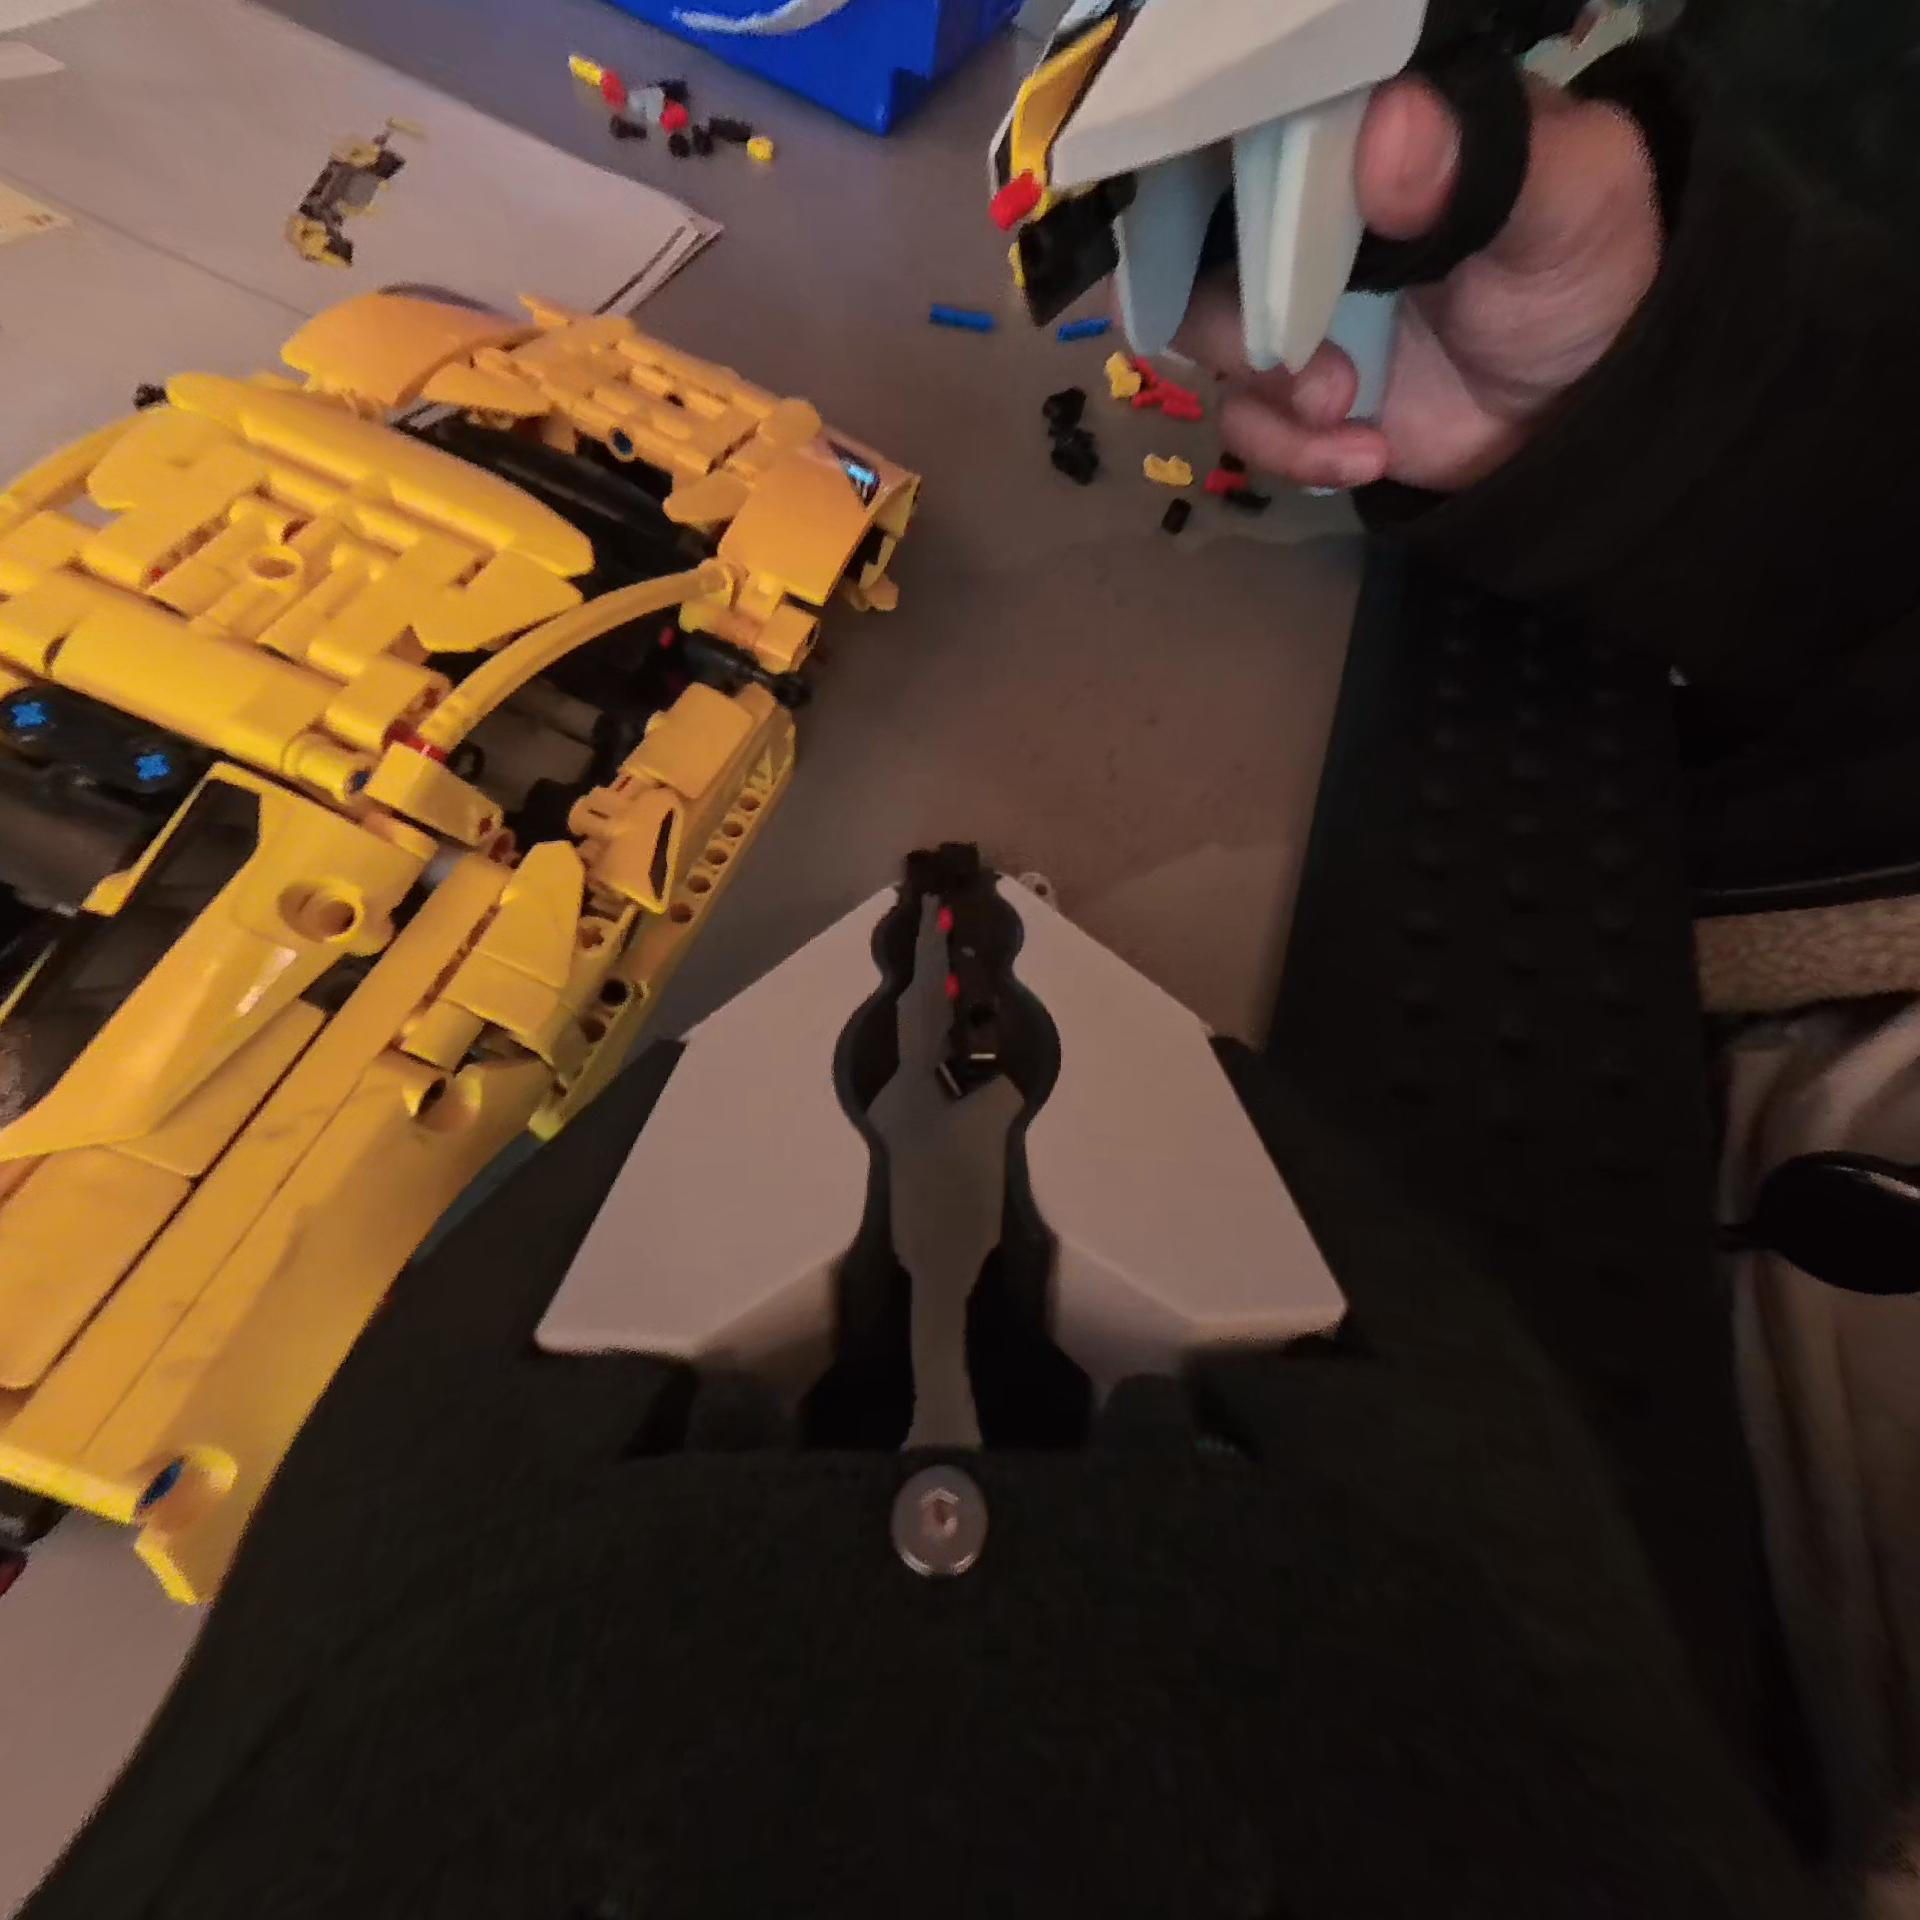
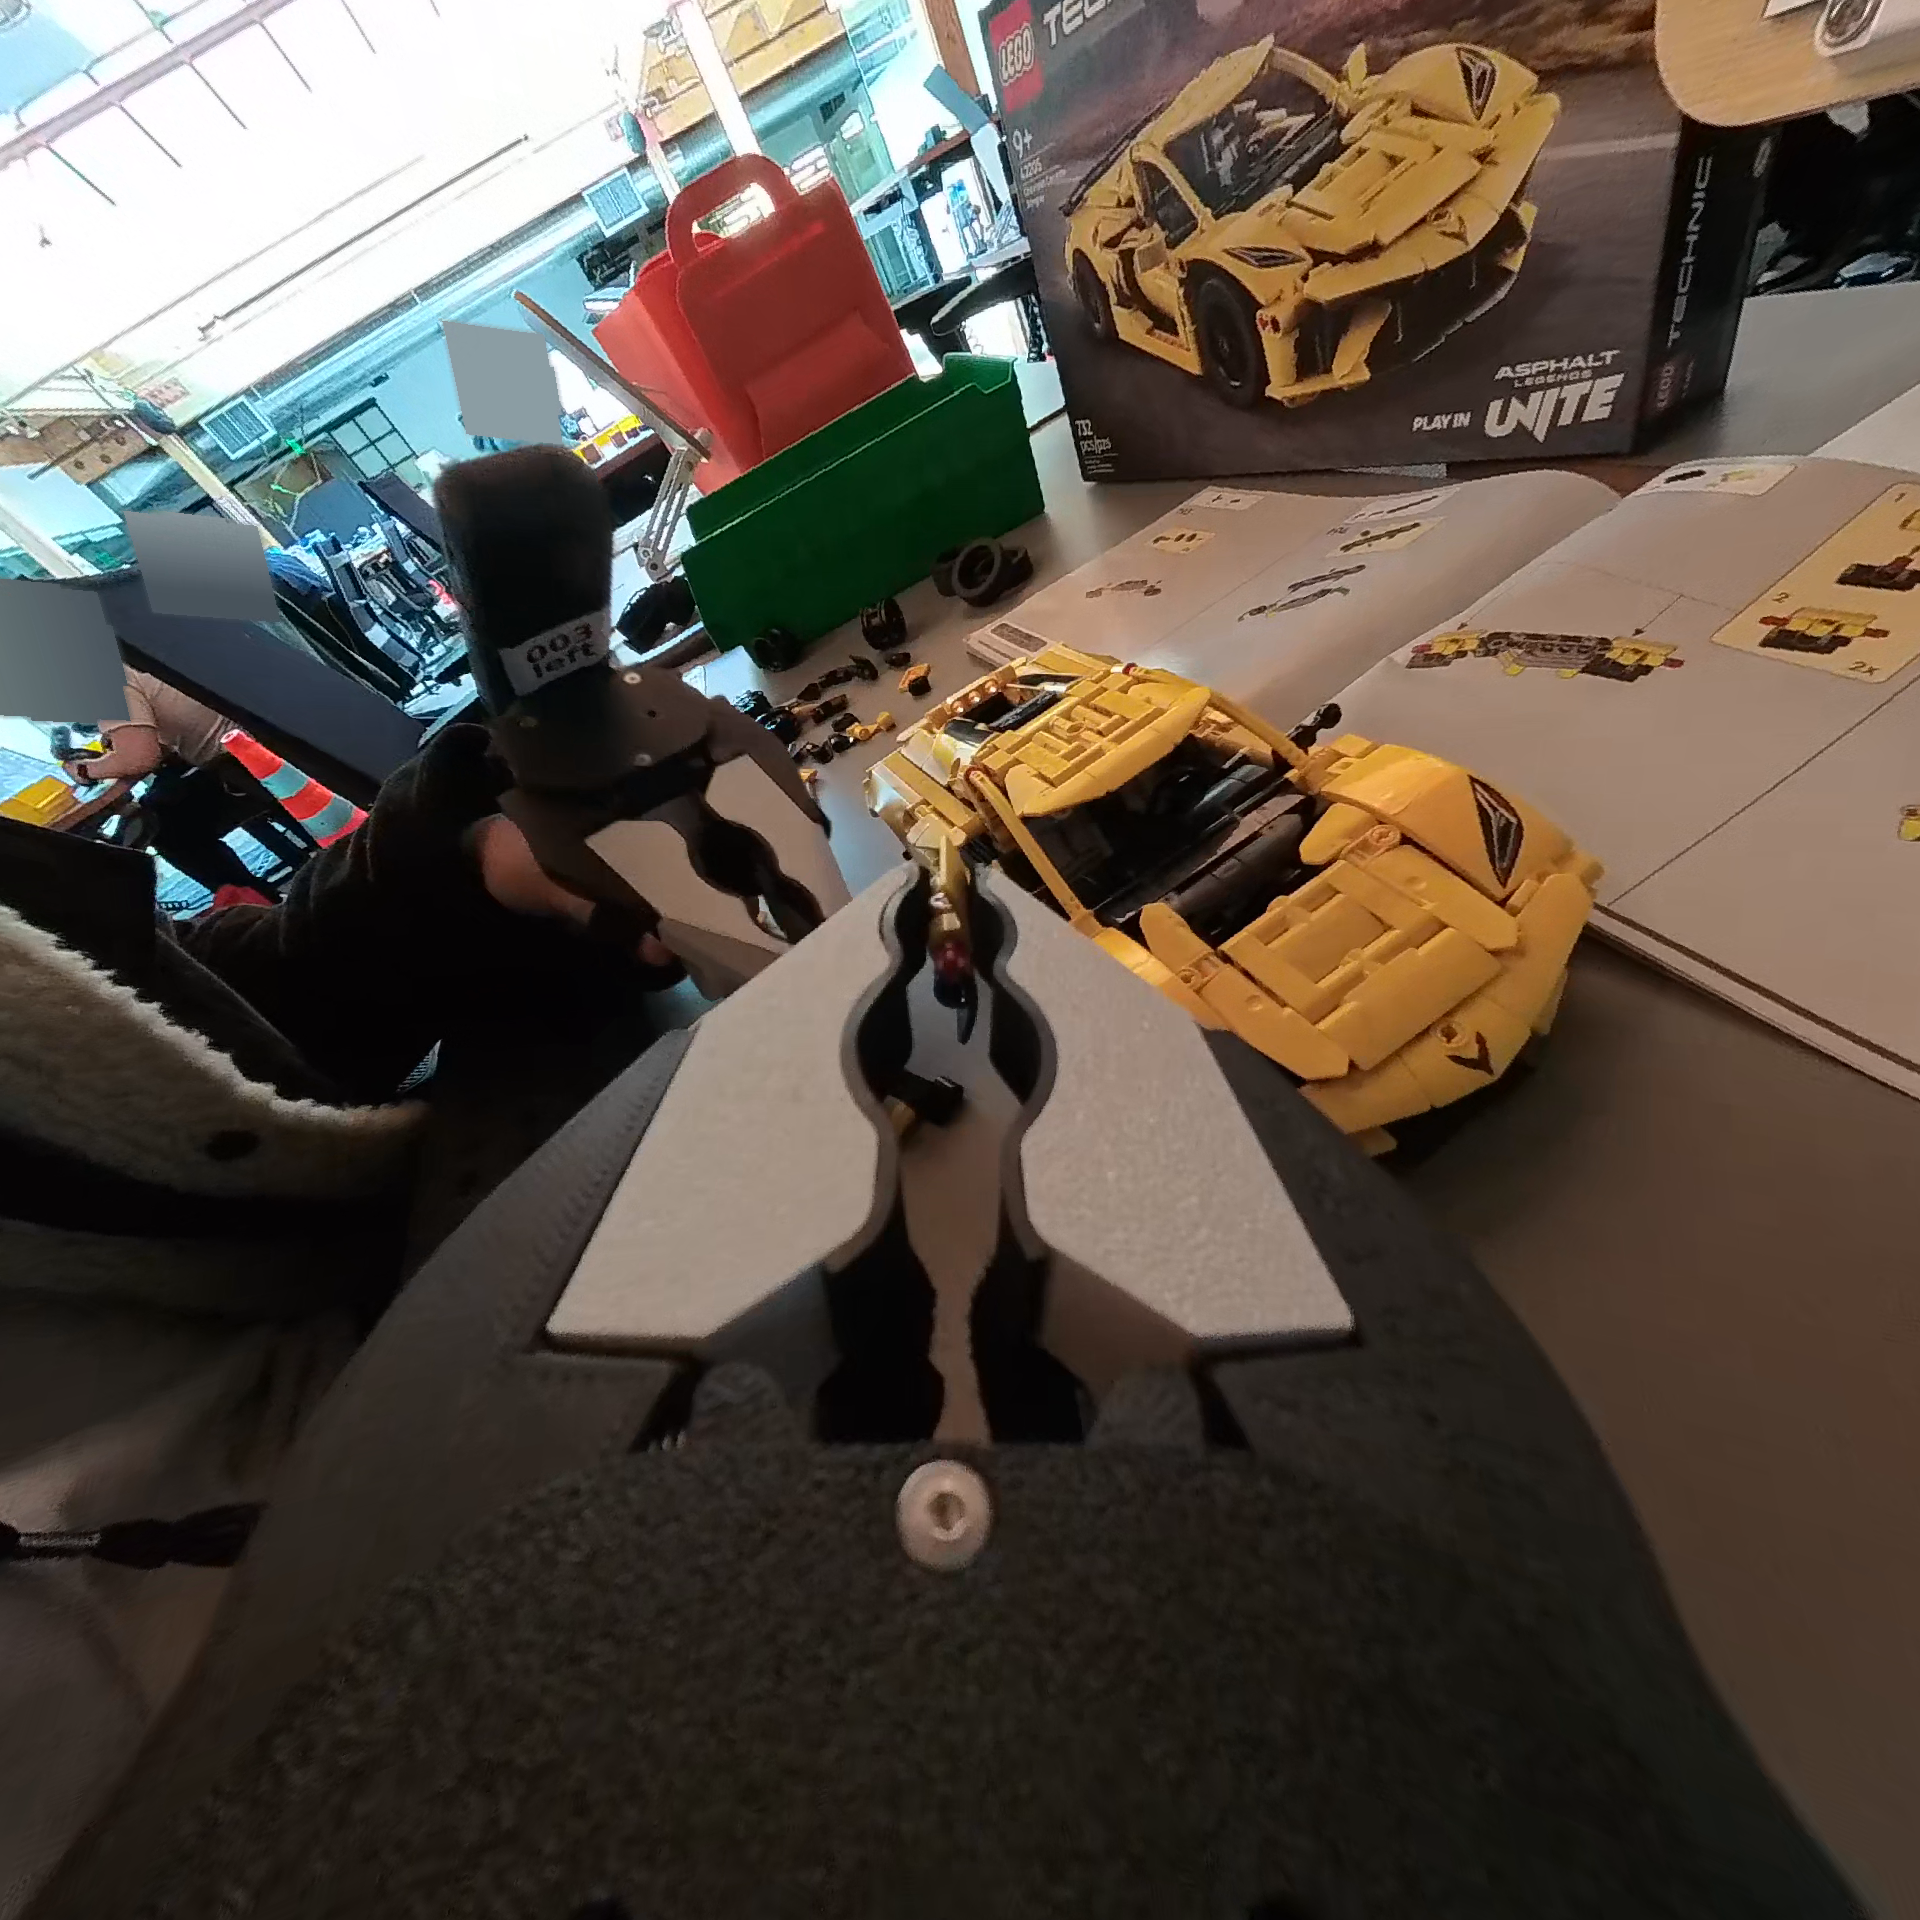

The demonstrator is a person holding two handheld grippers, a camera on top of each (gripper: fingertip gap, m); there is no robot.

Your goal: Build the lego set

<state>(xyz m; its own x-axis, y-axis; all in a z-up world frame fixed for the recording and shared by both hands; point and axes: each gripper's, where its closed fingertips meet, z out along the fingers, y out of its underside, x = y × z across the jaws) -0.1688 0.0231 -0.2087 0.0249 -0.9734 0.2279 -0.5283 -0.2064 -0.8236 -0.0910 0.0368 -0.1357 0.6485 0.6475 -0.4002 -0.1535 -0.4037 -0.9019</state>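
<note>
left hand-held gripper (image 1: 940,883): my left one, fingers pinched almost together on a small black lego sub-assembly (image 1: 961,966) with red pins; held above the tabletop (image 1: 1091,665), just right of the car's side.
right hand-held gripper (image 2: 940,894): fingers nearly closed, clamping a yellow-and-black lego piece (image 2: 948,914) with a red pin; it sits between the tips and runs back into the gap. In the left wrist view I see this same gripper top right, held in a person's hand (image 1: 1496,343), piece sticking out to the left.
yellow lego car (image 1: 343,790): mostly built, resting on the tabletop, partly over the open instruction booklet (image 2: 1558,623). No wheels on the arches I can see. Black interior shows through the open roof area.
loose lego pieces (image 1: 1153,436): small black, red, yellow and blue bits scattered on the tabletop below the right gripper; a second small heap (image 1: 675,114) farther up by a blue box (image 1: 831,52).
far side, right wrist view: more small dark and yellow pieces (image 2: 831,717) near the car's tail, black tires (image 2: 982,571) beside a green bin (image 2: 873,520), red bag (image 2: 779,322) standing behind the bin.
set box (image 2: 1351,239): upright behind the booklet, yellow car pictured on its front.
grippers relative: left and right close together, tips apart; whether the two held pieces touch, I can't tell.
background: big open room, blurred-out patches, orange cone (image 2: 296,790) at left.
</note>
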